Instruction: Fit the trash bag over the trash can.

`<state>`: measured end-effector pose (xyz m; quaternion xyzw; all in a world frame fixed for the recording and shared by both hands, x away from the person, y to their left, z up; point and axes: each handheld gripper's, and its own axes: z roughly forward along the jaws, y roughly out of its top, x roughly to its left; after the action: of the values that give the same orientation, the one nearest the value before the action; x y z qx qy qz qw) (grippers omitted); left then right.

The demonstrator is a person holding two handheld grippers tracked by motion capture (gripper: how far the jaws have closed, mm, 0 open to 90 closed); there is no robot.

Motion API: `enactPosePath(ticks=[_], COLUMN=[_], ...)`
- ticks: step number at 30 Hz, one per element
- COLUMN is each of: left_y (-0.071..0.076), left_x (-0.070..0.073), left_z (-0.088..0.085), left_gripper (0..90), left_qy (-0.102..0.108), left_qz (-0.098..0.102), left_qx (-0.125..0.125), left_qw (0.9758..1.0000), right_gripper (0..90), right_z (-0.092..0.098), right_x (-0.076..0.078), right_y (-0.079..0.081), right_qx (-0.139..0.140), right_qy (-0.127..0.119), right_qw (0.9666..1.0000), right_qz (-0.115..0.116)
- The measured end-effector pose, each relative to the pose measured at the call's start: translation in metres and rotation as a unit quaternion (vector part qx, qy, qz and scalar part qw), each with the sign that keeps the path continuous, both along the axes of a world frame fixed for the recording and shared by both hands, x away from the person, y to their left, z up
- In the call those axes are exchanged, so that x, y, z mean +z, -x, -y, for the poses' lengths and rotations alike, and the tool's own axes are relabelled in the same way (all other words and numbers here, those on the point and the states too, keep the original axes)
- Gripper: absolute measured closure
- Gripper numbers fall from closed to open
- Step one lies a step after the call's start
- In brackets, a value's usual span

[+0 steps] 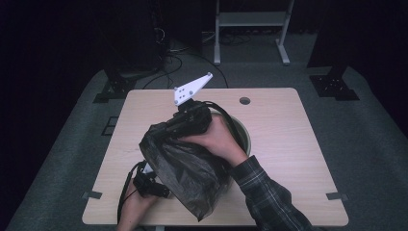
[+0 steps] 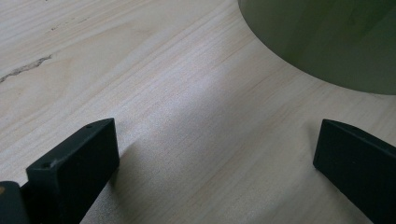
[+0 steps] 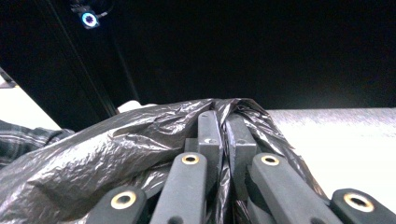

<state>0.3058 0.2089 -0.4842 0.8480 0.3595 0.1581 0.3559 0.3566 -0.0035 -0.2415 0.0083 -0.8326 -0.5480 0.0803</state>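
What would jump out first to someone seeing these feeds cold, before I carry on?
The crumpled black plastic bag dominates the middle of the table, draped over a pale green bin whose rim peeks out behind it. The right gripper has its jaws shut on a bunched fold of that bag, held up above the bin. The left gripper sits near the table's front edge, jaws wide open over bare wood beside the bin's wall.

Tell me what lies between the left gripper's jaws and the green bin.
Only bare wooden table: in the left gripper view the left gripper stands open over plain tabletop, with the green bin beyond it and nothing on the stretch between.
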Motion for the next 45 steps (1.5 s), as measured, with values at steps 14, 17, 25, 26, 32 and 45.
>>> enactPosePath(ticks=[14,17,25,26,32,45], left_y=[0.0,0.0,0.0,0.0,0.0,0.0], left_x=[0.0,0.0,0.0,0.0,0.0,0.0], left_z=[0.0,0.0,0.0,0.0,0.0,0.0], left_gripper=[0.0,0.0,0.0,0.0,0.0,0.0], left_qy=[0.0,0.0,-0.001,-0.001,-0.001,-0.001], left_qz=[-0.002,-0.001,-0.001,-0.001,-0.001,-0.001], left_qx=[-0.001,-0.001,-0.001,-0.001,-0.001,-0.001], left_qw=[1.0,1.0,1.0,1.0,1.0,1.0], right_gripper=[86.7,86.3,86.0,86.0,82.3,57.9], right_z=[0.065,0.084,0.109,0.109,0.113,0.153], right_x=[-0.02,-0.022,-0.03,-0.03,-0.04,-0.025], right_y=[-0.002,-0.001,-0.001,-0.001,-0.001,0.011], right_qx=[-0.058,-0.078,-0.115,-0.115,-0.129,-0.175], right_qy=[0.042,0.053,0.093,0.093,0.125,0.067], right_qw=[0.9974,0.9954,0.9883,0.9883,0.9826,0.9805], right_qz=[0.012,0.019,0.036,0.036,0.047,0.06])
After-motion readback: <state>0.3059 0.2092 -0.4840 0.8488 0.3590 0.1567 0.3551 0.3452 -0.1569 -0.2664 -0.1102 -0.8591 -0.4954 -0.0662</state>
